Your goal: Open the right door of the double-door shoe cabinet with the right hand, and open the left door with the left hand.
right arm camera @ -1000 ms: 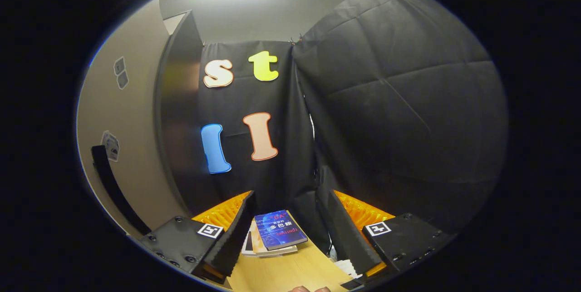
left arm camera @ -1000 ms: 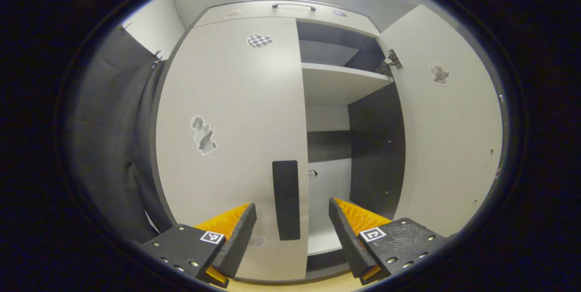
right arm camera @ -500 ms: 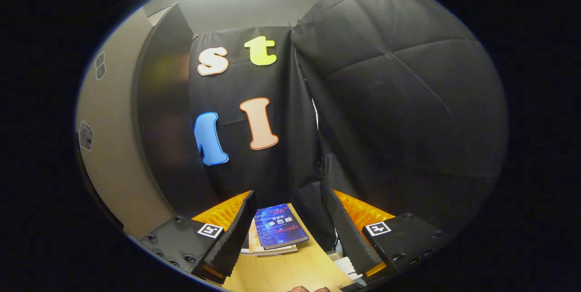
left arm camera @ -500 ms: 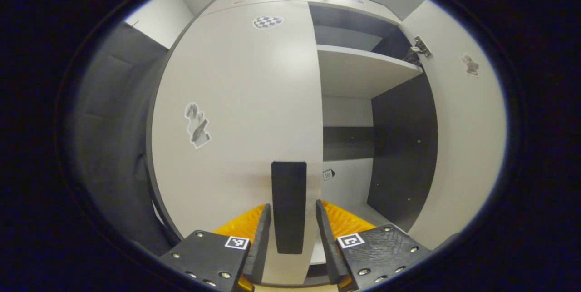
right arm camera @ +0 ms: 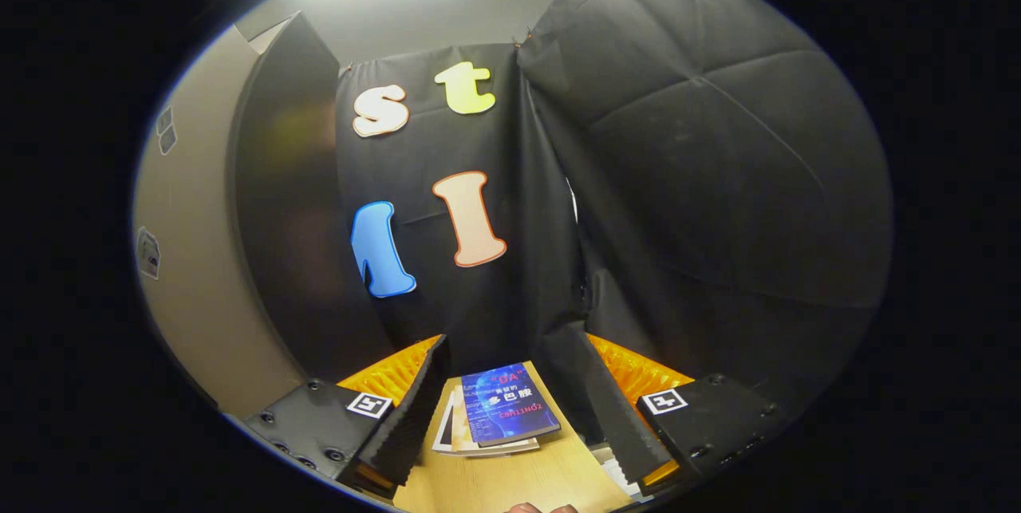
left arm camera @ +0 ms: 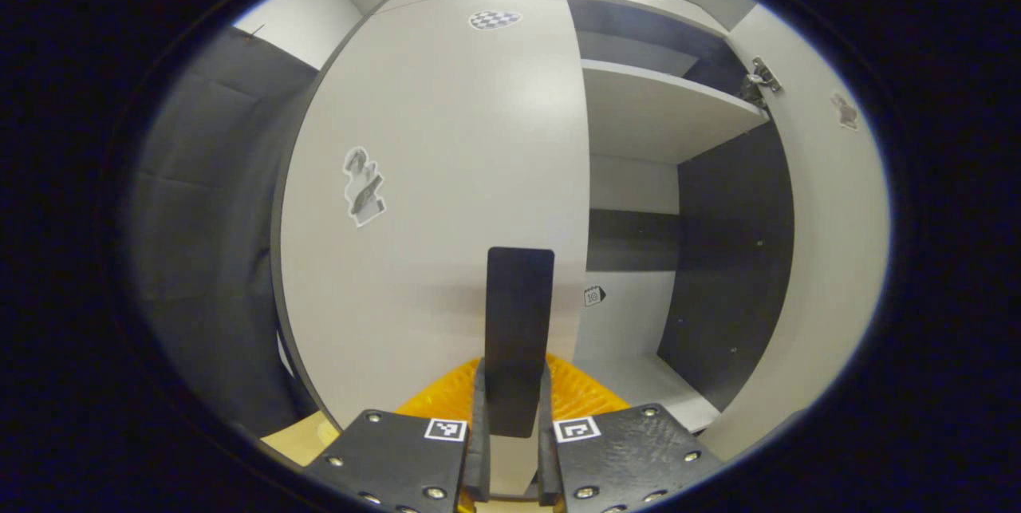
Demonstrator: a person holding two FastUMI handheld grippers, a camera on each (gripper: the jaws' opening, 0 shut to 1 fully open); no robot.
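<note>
Left hand-held gripper (left arm camera: 510, 465) pinching the door handle (left arm camera: 518, 337) low on the closed left door (left arm camera: 439, 178); right hand-held gripper (right arm camera: 506, 409) spread, idle over the counter (right arm camera: 510, 481). Rigid hinged panel, likely light: pull by that handle. Beyond, right door (left arm camera: 829, 258) swung open.

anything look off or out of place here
Nothing stands out. The left gripper is closed squarely on the left door's handle, the right door stands open with its hinge intact, and the books lie in a slightly uneven stack on the table.
</note>
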